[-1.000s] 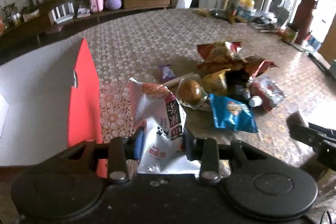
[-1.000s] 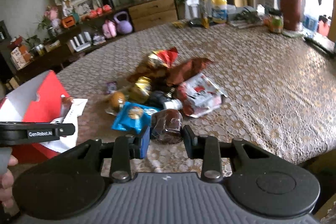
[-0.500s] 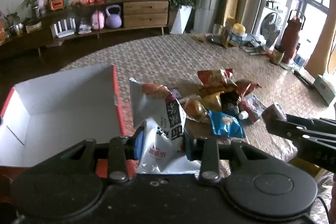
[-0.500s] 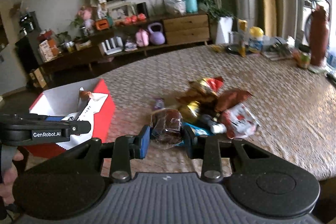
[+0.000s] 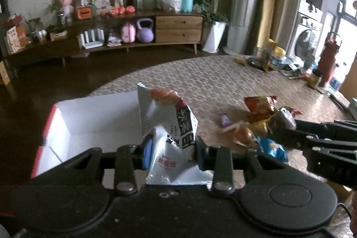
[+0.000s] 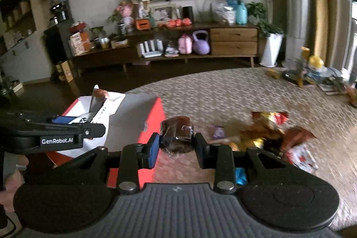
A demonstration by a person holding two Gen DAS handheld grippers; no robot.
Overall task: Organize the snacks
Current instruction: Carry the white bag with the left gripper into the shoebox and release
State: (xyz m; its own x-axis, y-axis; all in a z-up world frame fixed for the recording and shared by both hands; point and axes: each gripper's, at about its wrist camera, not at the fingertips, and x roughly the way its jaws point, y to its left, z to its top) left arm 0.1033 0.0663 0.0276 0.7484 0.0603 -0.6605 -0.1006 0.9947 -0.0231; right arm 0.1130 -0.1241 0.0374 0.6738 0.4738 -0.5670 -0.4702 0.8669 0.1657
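Observation:
My left gripper [image 5: 173,150] is shut on a white snack bag [image 5: 169,126] with dark print, held up over the near right corner of the red box [image 5: 48,126] with its white inside. In the right wrist view that same bag [image 6: 98,104] hangs above the box [image 6: 151,126]. My right gripper [image 6: 176,146] is shut on a dark brown wrapped cake [image 6: 177,134], held above the table just right of the box. The left wrist view shows the cake [image 5: 282,118] at the tip of the right gripper, over the snack pile [image 5: 256,124].
A pile of loose snack packets [image 6: 272,137] lies on the patterned tablecloth [image 6: 223,90] to the right of the box. Jars and clutter [image 6: 312,73] sit at the table's far right. A sideboard [image 6: 200,41] stands beyond. A hand [image 6: 13,173] shows at the left edge.
Both grippers have risen and moved left toward the red box, each still holding its snack. The white bag now hangs over the box, and the cake has left the pile.

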